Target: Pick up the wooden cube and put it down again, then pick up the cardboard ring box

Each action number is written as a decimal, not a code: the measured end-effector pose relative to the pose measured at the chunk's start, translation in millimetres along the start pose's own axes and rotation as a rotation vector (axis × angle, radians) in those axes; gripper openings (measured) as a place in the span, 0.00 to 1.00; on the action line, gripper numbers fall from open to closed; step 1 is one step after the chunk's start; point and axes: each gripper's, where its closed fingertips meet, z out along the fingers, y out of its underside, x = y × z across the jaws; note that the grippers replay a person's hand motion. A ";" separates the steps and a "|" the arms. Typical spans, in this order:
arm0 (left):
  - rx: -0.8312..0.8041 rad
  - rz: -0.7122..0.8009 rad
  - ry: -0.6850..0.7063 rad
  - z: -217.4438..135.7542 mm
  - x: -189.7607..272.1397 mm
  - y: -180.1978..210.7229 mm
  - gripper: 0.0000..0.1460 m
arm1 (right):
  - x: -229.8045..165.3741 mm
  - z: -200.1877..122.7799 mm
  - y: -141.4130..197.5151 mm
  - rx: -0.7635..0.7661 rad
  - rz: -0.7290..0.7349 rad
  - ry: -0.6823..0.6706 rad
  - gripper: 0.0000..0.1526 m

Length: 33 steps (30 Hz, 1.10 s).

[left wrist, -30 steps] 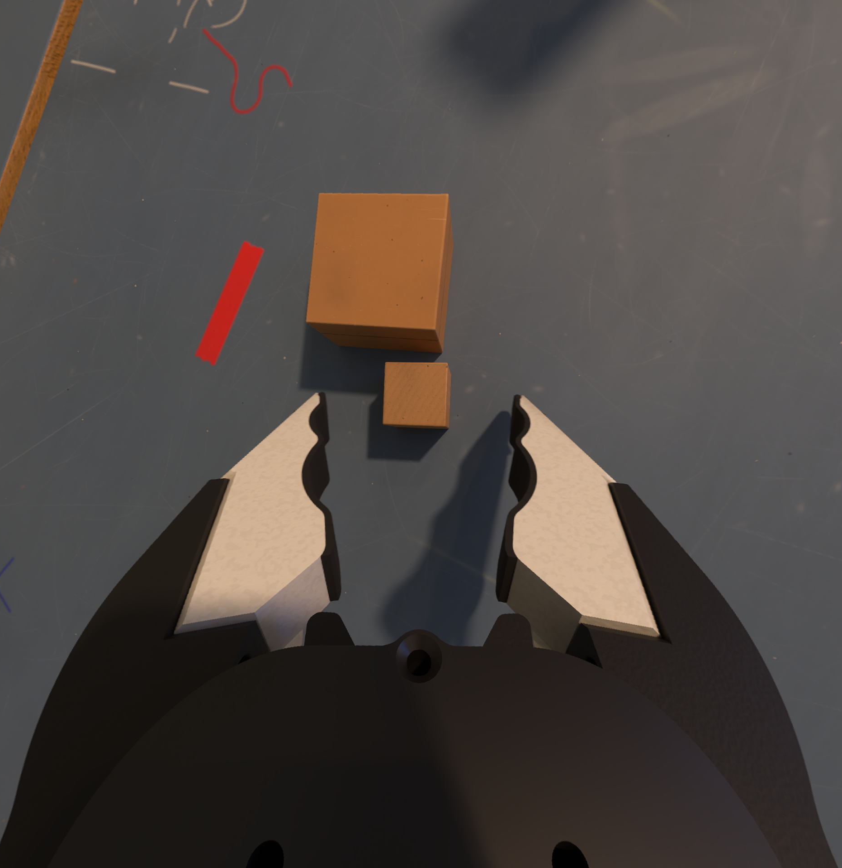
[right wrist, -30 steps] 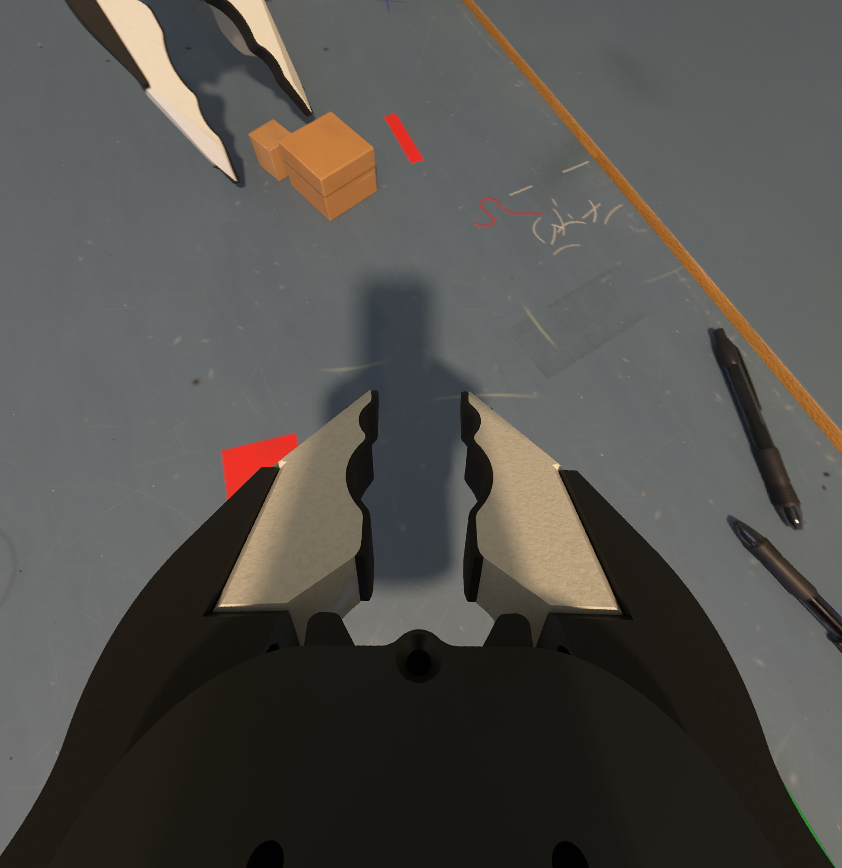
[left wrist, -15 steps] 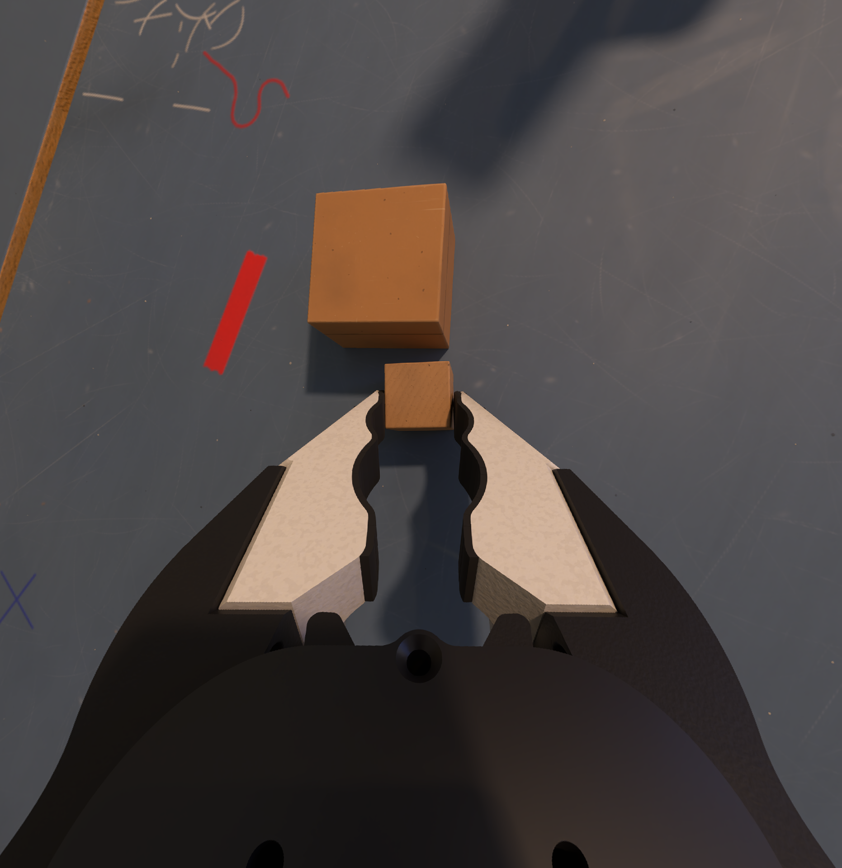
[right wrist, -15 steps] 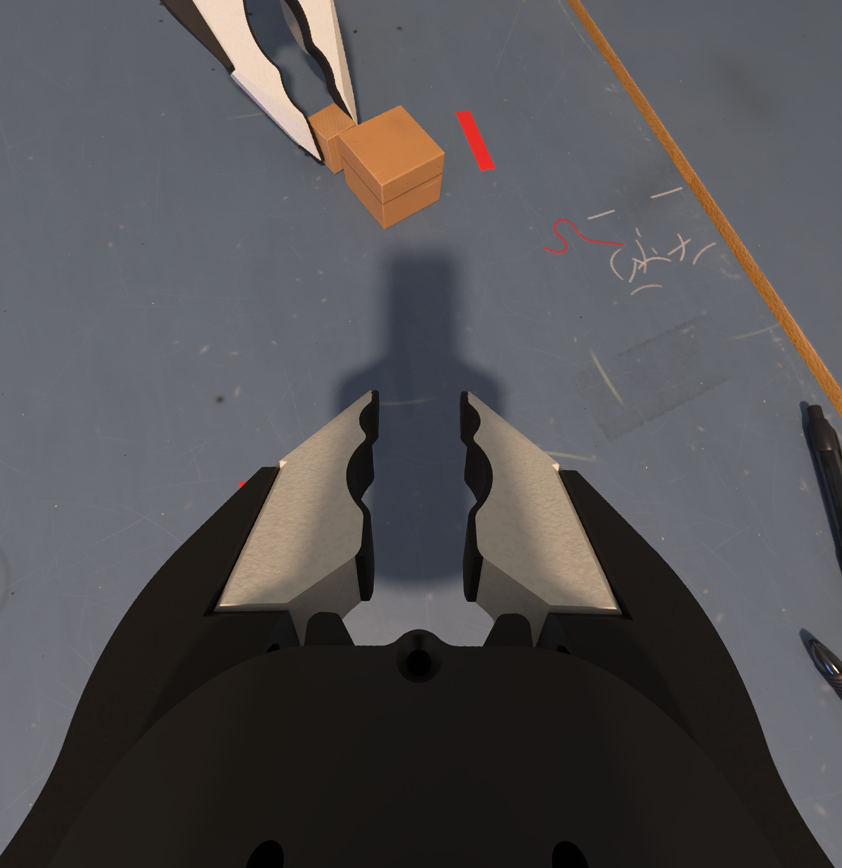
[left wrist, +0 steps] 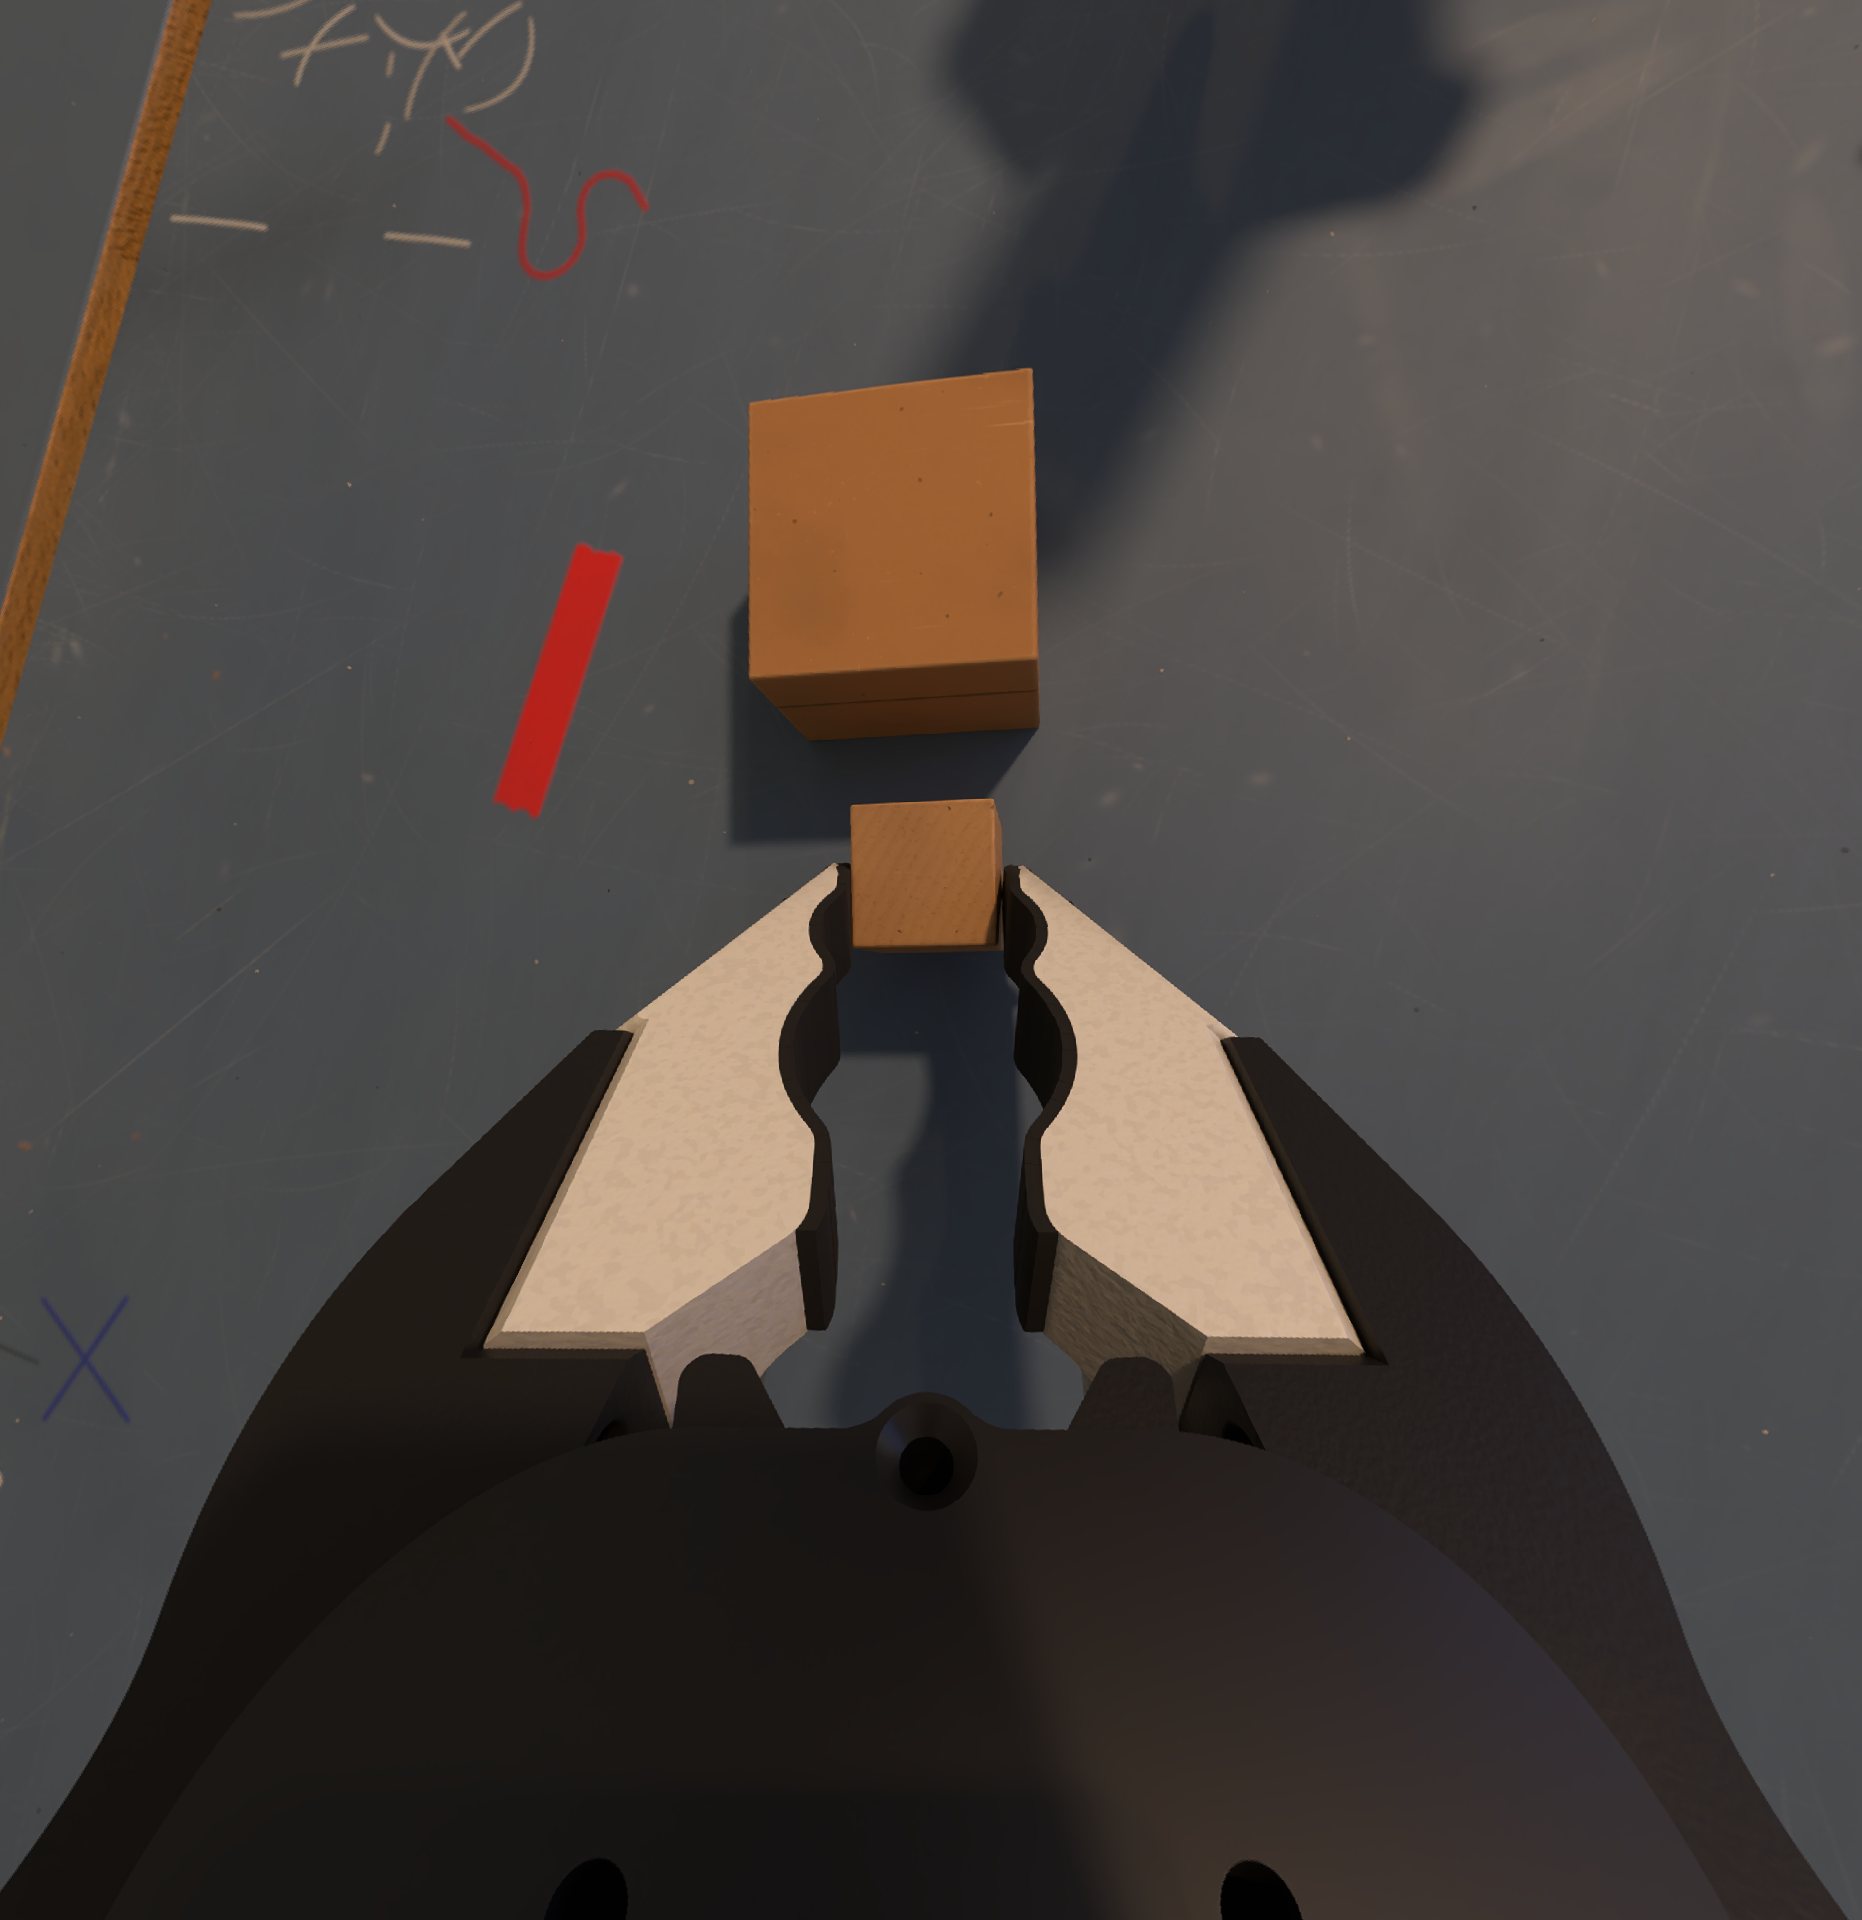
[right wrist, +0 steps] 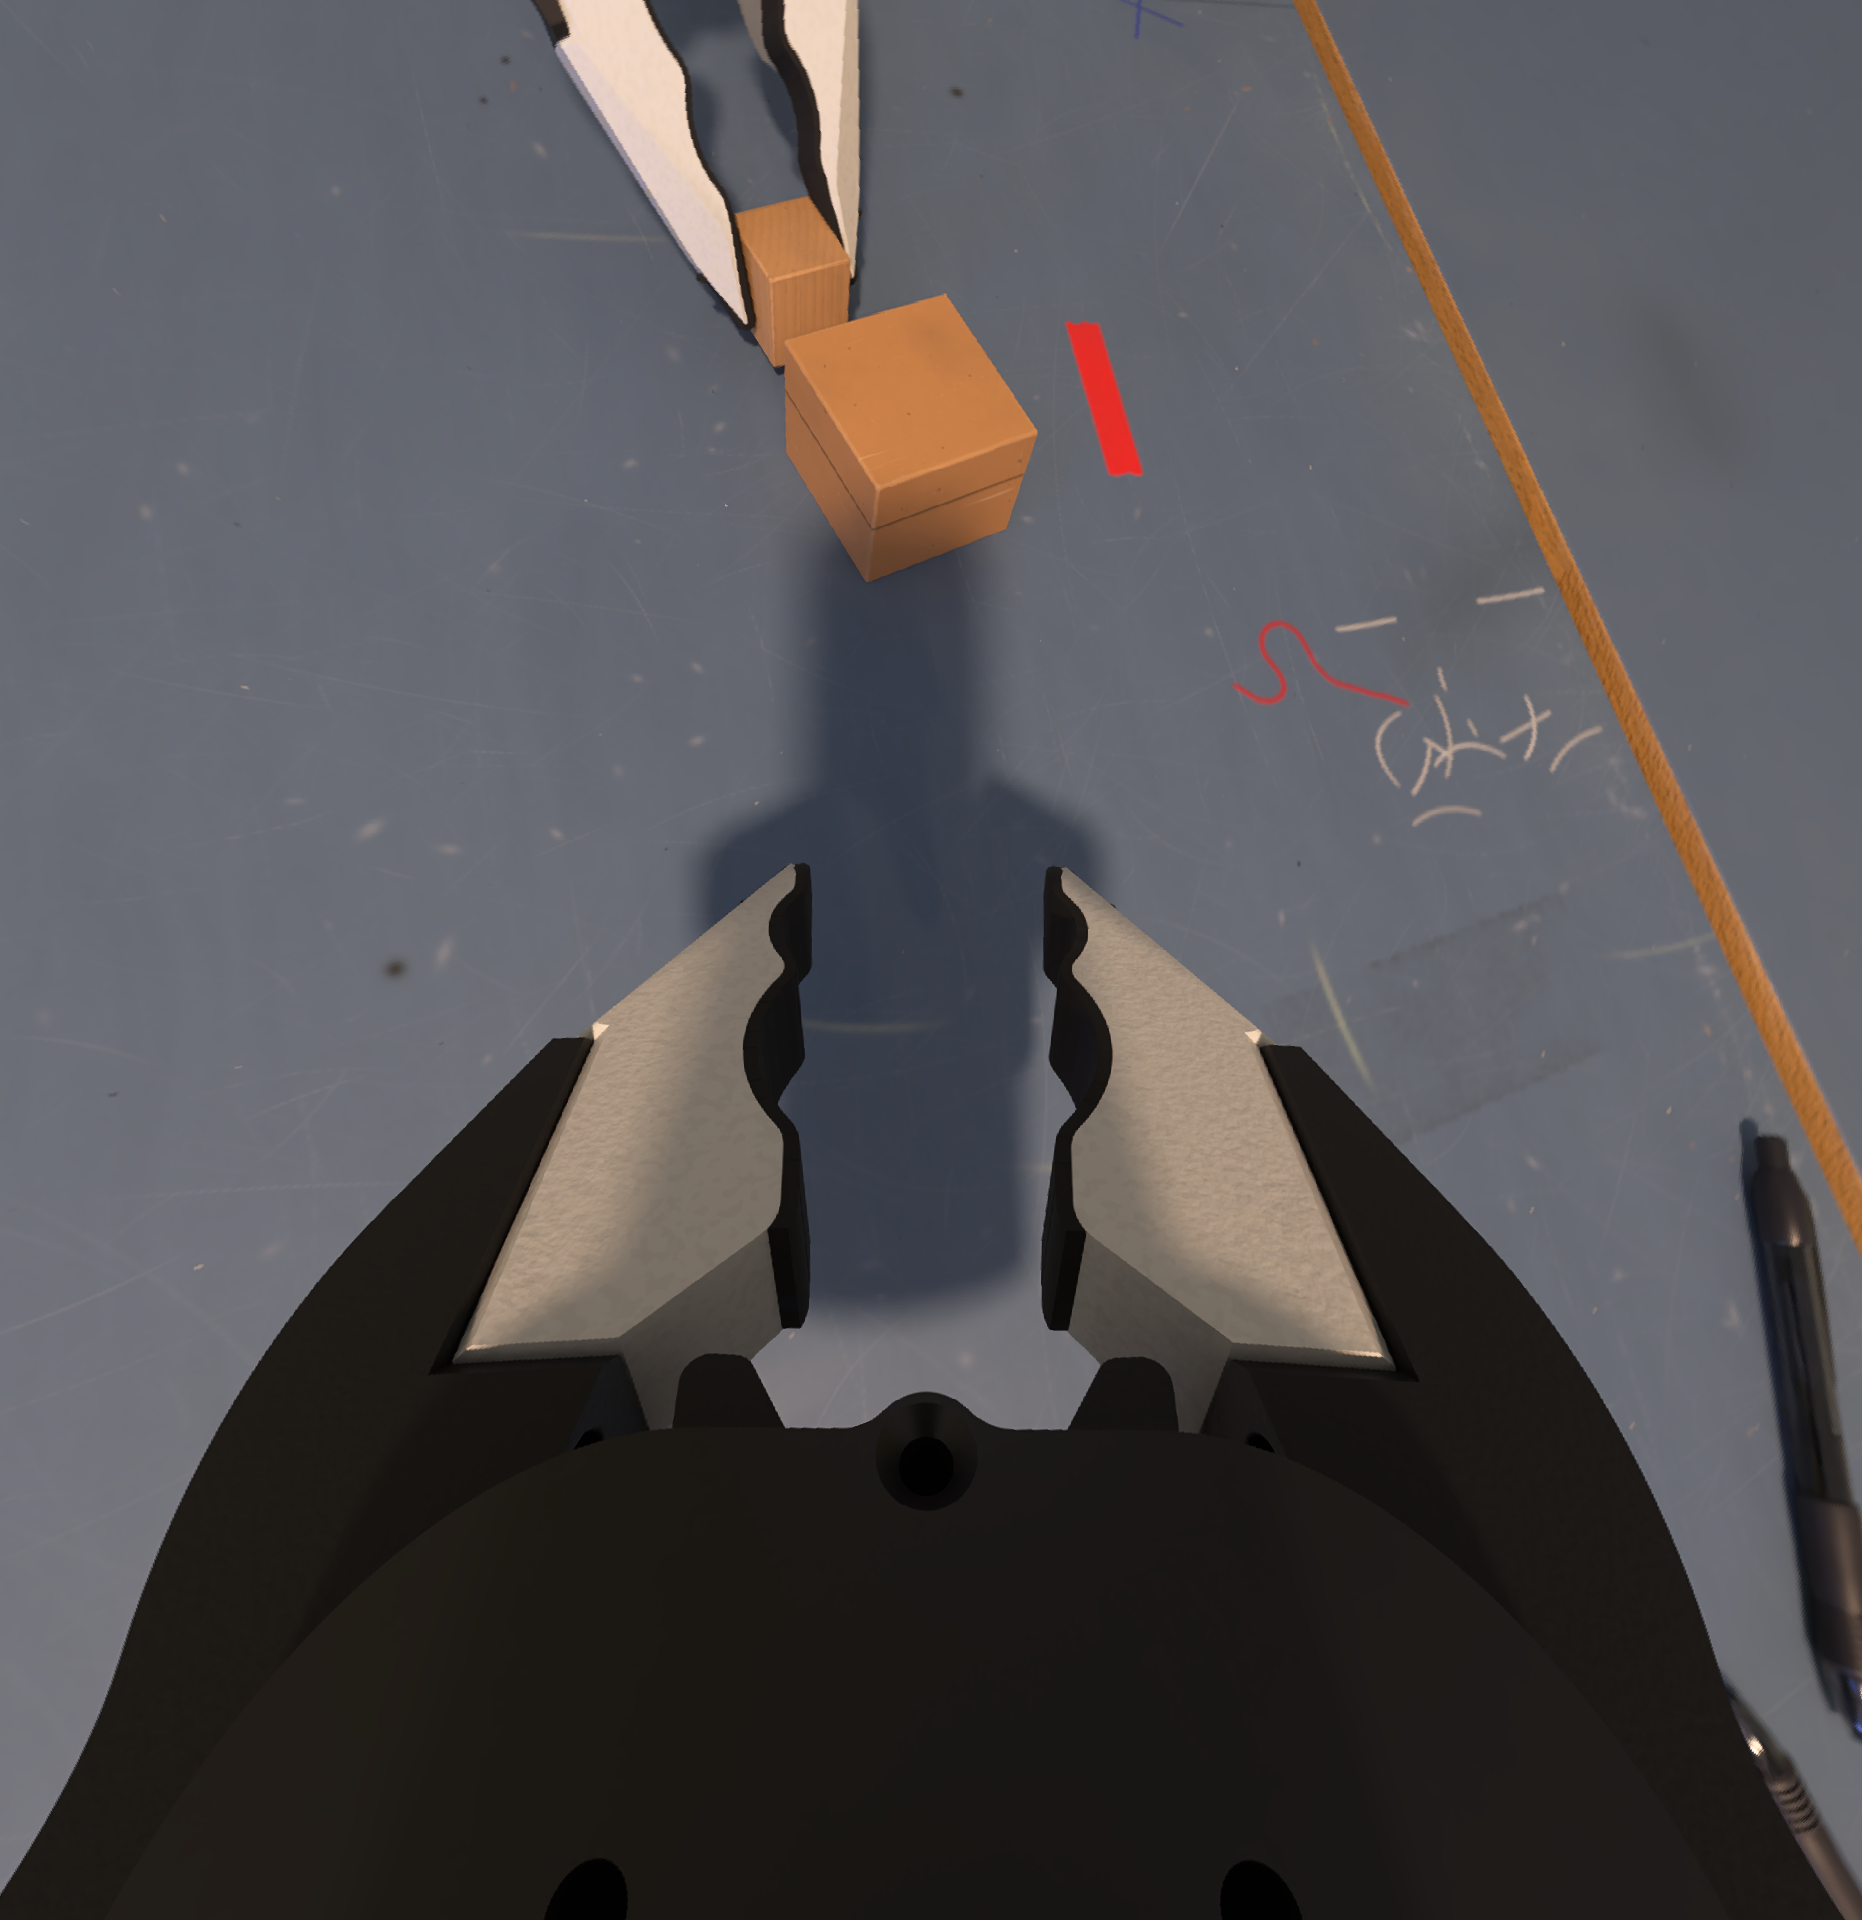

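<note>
Since a moment ago our left claw has lifted the wooden cube, pinched at its tips, clear of the cardboard ring box on the surface, while our right claw waits half-open, empty.

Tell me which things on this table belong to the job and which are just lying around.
Part of the job:
wooden cube, clamped in the left gripper
cardboard ring box
right gripper, open and empty

Just lying about:
two black pens
red tape strip
chalk and pen scribbles
</note>
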 end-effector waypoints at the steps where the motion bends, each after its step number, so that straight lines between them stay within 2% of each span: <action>1: 0.002 0.001 0.005 0.4 -0.6 0.6 0.20 | 0.4 4.1 -1.0 -0.006 -0.020 0.003 0.30; 6: 0.007 -0.014 0.001 0.0 -3.0 4.3 0.20 | 0.8 21.2 0.6 -0.065 -0.098 0.002 0.33; 7: 0.019 -0.025 0.001 -1.4 -3.3 3.6 0.29 | 0.8 22.5 -0.1 -0.064 -0.100 0.001 0.33; 8: 0.029 -0.037 0.006 -3.0 -3.6 2.9 0.35 | 0.7 23.1 -1.0 -0.058 -0.096 -0.001 0.33; 12: 0.052 -0.048 -0.012 -7.4 -7.4 -3.8 0.43 | 3.6 21.8 0.3 -0.063 -0.091 0.011 0.33; 17: 0.095 -0.038 -0.024 -1.6 -6.2 -30.2 0.55 | 8.7 16.2 1.1 -0.052 -0.055 0.030 0.32; 21: 0.028 -0.022 -0.004 18.2 0.3 -37.5 0.74 | 5.5 18.2 3.9 -0.056 -0.049 0.025 0.32; 23: -0.023 -0.010 -0.008 29.5 0.2 -35.4 0.79 | 3.9 19.4 5.0 -0.057 -0.045 0.021 0.32; 26: -0.018 -0.019 -0.016 36.7 -3.8 -40.7 0.76 | 2.5 19.7 4.6 -0.051 -0.046 0.019 0.32; 29: -0.027 -0.028 -0.006 39.6 -5.9 -42.8 0.61 | 2.3 20.1 4.3 -0.047 -0.045 0.019 0.32; 32: -0.012 -0.043 0.010 41.2 -5.5 -44.0 0.41 | 2.3 20.1 3.7 -0.039 -0.043 0.018 0.32; 33: -0.009 -0.045 0.008 41.2 -5.7 -43.9 0.41 | 2.5 20.0 3.5 -0.037 -0.041 0.018 0.32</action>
